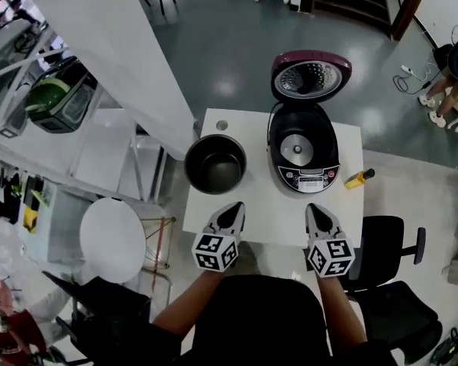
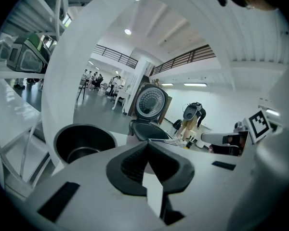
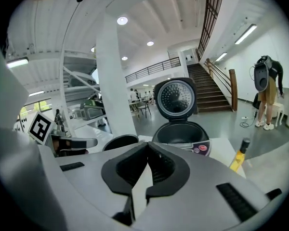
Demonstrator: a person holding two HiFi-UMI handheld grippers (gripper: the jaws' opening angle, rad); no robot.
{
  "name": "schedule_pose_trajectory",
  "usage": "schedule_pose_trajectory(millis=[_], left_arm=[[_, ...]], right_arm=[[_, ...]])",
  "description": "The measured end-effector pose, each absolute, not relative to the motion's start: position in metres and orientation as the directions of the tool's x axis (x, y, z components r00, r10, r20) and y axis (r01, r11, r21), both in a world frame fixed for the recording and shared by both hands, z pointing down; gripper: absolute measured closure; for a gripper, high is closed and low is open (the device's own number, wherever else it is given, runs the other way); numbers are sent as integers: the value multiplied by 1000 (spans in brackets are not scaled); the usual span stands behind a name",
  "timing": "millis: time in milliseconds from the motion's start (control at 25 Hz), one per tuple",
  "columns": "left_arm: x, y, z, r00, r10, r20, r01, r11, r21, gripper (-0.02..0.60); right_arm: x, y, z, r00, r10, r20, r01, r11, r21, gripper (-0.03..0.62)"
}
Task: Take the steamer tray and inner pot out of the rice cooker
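White table [image 1: 252, 221] bearing an open cooker [image 1: 303, 155] and a pot [image 1: 215, 163].
Cooker is sitting ahead of the right gripper [image 1: 314, 208], pot is standing outside it ahead of the left gripper [image 1: 233, 208]; both are hovering clenched, empty.

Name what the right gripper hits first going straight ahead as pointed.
Likely the front panel of the open black-and-maroon rice cooker; the right gripper tilts down, so the white table could come first.

Maroon-lidded rice cooker [image 1: 304, 139], black inner pot [image 1: 215, 164], white table [image 1: 252, 223]
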State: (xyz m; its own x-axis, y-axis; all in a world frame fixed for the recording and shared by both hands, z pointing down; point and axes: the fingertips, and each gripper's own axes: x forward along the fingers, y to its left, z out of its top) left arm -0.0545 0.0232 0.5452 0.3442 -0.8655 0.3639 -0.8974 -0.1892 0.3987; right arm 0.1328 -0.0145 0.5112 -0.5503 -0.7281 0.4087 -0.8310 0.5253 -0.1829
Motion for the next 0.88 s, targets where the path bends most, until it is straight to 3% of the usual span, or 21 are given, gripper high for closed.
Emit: schedule_pose_trajectory(millis=[480,880], left_arm=[[68,139,513,305,-899,314,-925,-201,322,577],[75,194,490,283,-917,282,-943,-213,255,577]], right_arm=[[298,89,503,-515,-790,334,-857,481,-183,594],[323,149,481,-485,-817,312,-874,464,-142,594]])
